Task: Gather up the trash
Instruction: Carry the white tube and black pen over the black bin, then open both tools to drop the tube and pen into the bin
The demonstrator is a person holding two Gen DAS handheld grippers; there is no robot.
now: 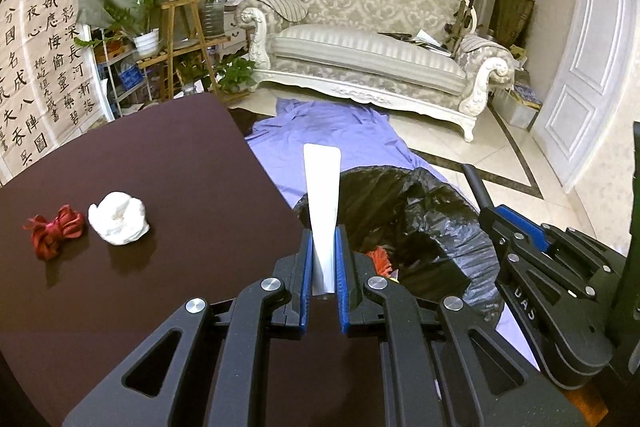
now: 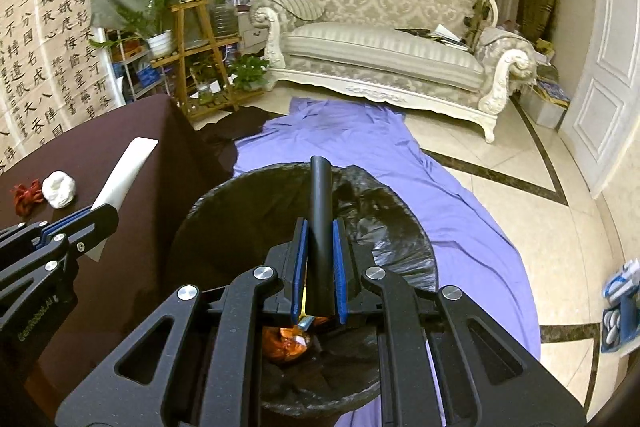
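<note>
My left gripper [image 1: 323,247] is shut on a white flat strip [image 1: 322,187], held at the table's right edge beside the bin. It shows at left in the right wrist view [image 2: 124,167]. My right gripper [image 2: 320,243] is shut on a black tube [image 2: 321,211] and holds it over the open black-bagged trash bin [image 2: 240,195]. Orange trash [image 2: 286,343] lies in the bin. On the dark brown table [image 1: 160,155] lie a white crumpled wad [image 1: 119,218] and a red knotted cord [image 1: 54,230], both left of my left gripper.
A purple sheet [image 2: 460,219] covers the floor under the bin. A cream sofa [image 1: 372,43] stands behind it. Plant stands [image 1: 180,39] are at the back left, a white door [image 1: 592,67] on the right. Blue-white items [image 2: 622,307] lie on the floor at right.
</note>
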